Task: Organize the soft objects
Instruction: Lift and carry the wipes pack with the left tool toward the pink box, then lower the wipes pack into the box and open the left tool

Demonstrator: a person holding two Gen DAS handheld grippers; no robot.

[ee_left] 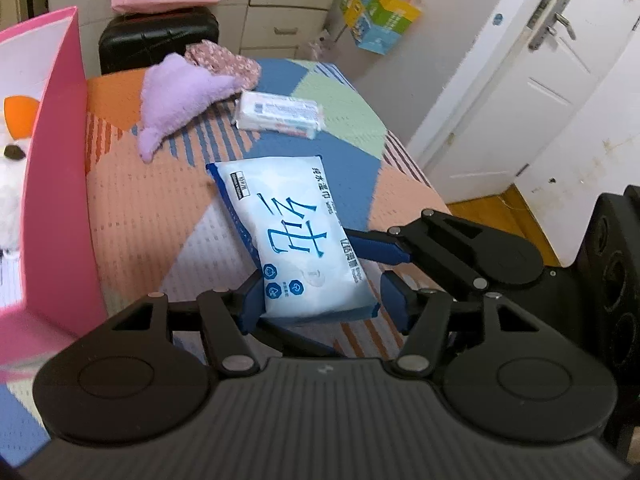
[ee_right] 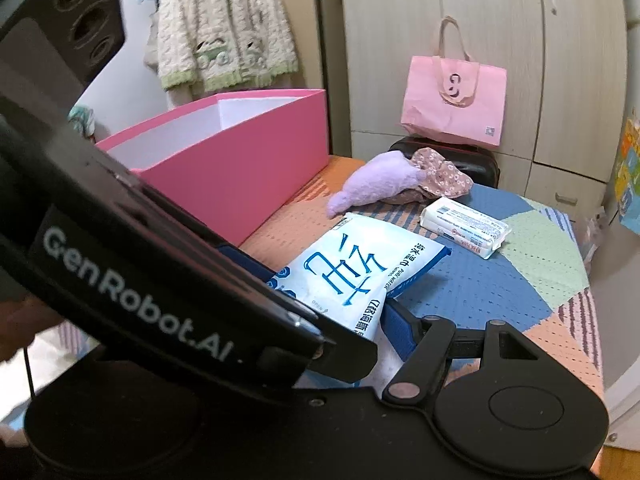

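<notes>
A blue-and-white wipes pack [ee_left: 296,240] is held tilted just above the patchwork bedspread [ee_left: 160,208]. My left gripper [ee_left: 322,304] is shut on its near end, one blue pad on each side. From the right, my right gripper [ee_right: 316,284] is shut on the same wipes pack [ee_right: 352,268], and one of its blue fingers [ee_left: 376,246] lies against the pack's long edge. In the right wrist view the left gripper's black body [ee_right: 160,280] hides the right gripper's left finger. A purple plush [ee_left: 176,96], a floral cloth [ee_left: 224,60] and a small white tissue pack [ee_left: 280,114] lie farther back.
An open pink box [ee_right: 240,168] stands on the bed's left side, with a white plush [ee_left: 12,152] inside. Behind the bed are a black case [ee_left: 160,40], a pink bag [ee_right: 454,100] and cabinets. A white door [ee_left: 520,80] and wooden floor are on the right.
</notes>
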